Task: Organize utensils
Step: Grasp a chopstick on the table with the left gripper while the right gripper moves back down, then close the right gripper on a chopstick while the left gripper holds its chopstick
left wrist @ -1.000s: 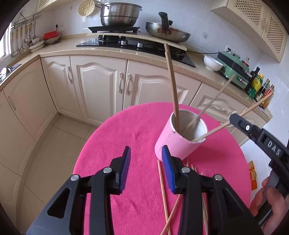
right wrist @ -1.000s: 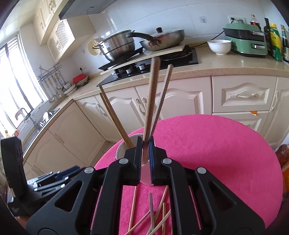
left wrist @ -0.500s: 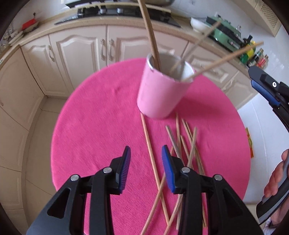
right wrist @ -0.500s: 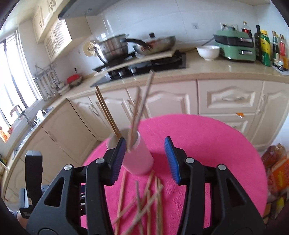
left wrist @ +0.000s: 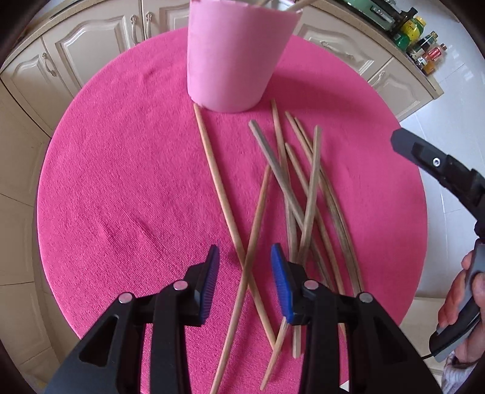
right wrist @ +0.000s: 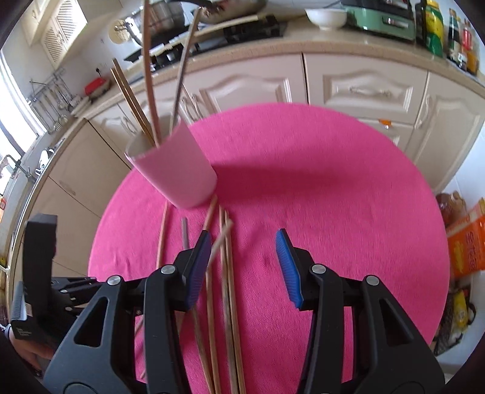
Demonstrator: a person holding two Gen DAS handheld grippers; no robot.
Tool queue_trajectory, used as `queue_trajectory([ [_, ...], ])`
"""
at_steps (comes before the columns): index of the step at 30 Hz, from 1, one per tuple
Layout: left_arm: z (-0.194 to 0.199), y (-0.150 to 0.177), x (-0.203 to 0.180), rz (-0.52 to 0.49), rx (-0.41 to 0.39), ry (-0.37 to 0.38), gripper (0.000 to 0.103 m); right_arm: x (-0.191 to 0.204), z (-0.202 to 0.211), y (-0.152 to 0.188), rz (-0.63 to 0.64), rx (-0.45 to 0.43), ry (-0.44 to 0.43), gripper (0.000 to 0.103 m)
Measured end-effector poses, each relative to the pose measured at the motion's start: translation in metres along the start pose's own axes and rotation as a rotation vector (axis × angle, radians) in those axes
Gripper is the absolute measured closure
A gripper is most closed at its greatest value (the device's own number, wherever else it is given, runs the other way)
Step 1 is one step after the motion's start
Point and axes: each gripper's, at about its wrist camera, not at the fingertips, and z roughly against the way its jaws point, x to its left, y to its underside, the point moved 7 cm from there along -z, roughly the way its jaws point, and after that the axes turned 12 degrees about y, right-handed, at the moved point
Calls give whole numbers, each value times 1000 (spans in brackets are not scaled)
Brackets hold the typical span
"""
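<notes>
Chopsticks [left wrist: 257, 209] lie crossed on a pink cloth [left wrist: 121, 181] between the left gripper's [left wrist: 245, 285] spread fingers; right gripper [right wrist: 244, 266] fingers parted, pinching nothing, cup [right wrist: 178, 172] ahead.

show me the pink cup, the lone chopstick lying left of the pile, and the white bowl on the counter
pink cup [left wrist: 233, 57], left wrist view, on its outer side wall
lone chopstick [left wrist: 216, 178], left wrist view, on its mid shaft
white bowl [right wrist: 326, 17], right wrist view, on its outer side
</notes>
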Motion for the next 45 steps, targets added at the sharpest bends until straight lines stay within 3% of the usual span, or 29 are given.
queue_trajectory([
  [2, -3, 2, 2, -4, 12, -14, 69, -1, -5, 6, -2, 32, 0, 58],
  [6, -9, 1, 4, 1, 26, -29, 85, 0, -9, 11, 10, 60, 0, 59],
  [10, -12, -2, 4, 6, 21, -31, 94, 2, -12, 15, 24, 87, 1, 59],
  [14, -5, -5, 9, 57, -8, 21, 95, 5, -19, 18, 47, 128, 4, 59],
  [17, 2, -6, 15, 90, -30, 62, 96, 4, -26, 22, 62, 162, 19, 67],
  [24, 26, 2, 38, 165, -87, 116, 97, 14, -45, 32, 129, 245, 12, 73],
  [30, 39, 2, 60, 199, -119, 81, 97, 24, -58, 32, 195, 264, 39, 80],
  [36, 43, -3, 82, 243, -119, 57, 97, 30, -64, 25, 245, 286, 73, 80],
  [41, 40, -3, 78, 240, -79, 77, 96, 36, -71, 15, 306, 311, 122, 80],
  [45, 28, 5, 75, 215, -29, 44, 96, 39, -76, 18, 350, 332, 143, 80],
])
